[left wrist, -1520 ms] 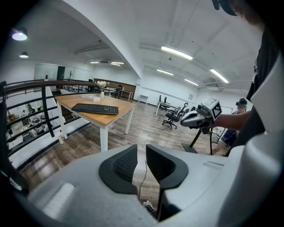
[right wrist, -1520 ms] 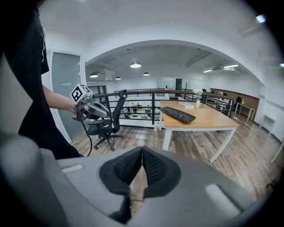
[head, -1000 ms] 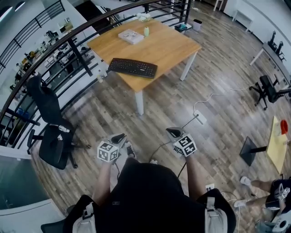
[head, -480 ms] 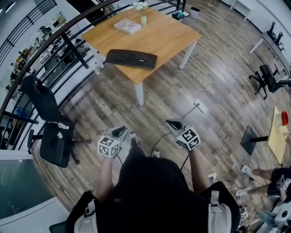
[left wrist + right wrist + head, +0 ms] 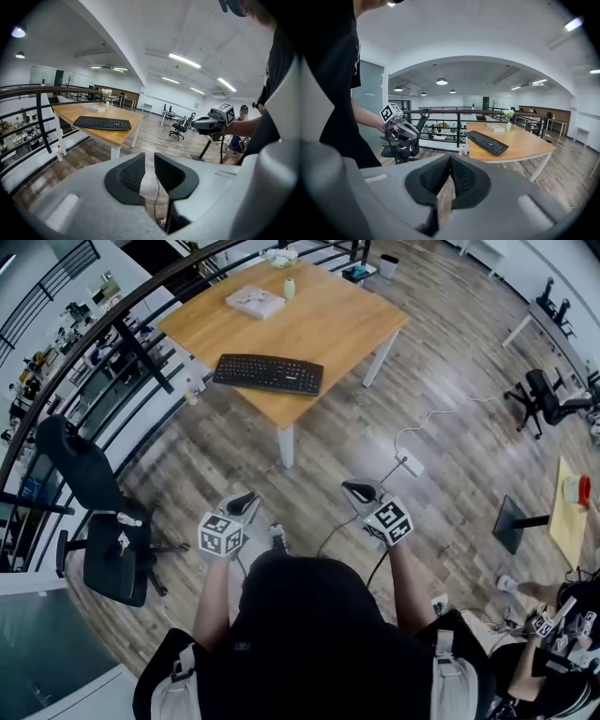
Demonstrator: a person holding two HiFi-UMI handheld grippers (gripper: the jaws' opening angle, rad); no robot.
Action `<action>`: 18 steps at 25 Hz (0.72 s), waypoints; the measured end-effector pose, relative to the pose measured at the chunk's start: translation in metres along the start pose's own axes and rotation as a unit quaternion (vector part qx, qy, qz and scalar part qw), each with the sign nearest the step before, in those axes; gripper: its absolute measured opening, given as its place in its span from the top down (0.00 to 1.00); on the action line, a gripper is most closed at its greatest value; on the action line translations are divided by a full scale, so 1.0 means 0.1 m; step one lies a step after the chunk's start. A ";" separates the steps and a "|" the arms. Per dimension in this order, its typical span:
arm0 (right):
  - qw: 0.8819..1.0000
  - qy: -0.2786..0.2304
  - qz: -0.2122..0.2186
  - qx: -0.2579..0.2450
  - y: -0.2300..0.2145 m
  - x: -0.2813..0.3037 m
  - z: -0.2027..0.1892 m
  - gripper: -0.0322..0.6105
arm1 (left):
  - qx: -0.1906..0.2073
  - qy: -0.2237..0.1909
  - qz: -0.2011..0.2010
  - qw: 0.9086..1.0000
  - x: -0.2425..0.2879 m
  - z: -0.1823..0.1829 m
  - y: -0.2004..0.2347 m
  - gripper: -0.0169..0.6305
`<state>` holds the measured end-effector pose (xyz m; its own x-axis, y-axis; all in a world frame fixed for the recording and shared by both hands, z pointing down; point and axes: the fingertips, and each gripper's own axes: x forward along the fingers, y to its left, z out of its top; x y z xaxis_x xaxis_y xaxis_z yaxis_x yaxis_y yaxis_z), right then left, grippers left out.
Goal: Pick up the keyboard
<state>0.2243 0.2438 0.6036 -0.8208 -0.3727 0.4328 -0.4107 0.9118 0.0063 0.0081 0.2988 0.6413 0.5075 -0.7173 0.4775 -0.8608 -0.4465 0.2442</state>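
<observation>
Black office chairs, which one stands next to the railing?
The black office chair at the head view's left; the other chair stands far right, across the room.

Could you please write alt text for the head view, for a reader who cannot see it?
From above, a person holds the left gripper and right gripper, both shut and empty, over a wood-plank floor, well short of the flat black keyboard on a square light-wood table. A black office chair stands at the left.
</observation>
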 end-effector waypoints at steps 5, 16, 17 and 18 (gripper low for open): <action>0.999 -0.008 -0.006 0.033 -0.06 0.17 0.13 0.95 | 0.018 0.014 -0.026 0.999 0.18 0.11 0.22 0.86; 0.997 0.006 -0.051 0.057 -0.30 0.58 0.12 0.95 | 0.031 0.023 -0.041 0.998 0.30 0.25 0.68 0.86; 0.996 0.002 -0.056 0.065 -0.33 0.62 0.14 0.95 | 0.030 0.023 -0.041 0.998 0.31 0.27 0.72 0.86; 0.996 -0.002 -0.060 0.073 -0.36 0.65 0.17 0.95 | 0.031 0.024 -0.042 0.998 0.32 0.29 0.76 0.86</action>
<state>0.1792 0.1836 0.6164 -0.7644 -0.4776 0.4332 -0.5585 0.8262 -0.0747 -0.0405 0.2265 0.6503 0.5743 -0.6505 0.4970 -0.8105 -0.5373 0.2333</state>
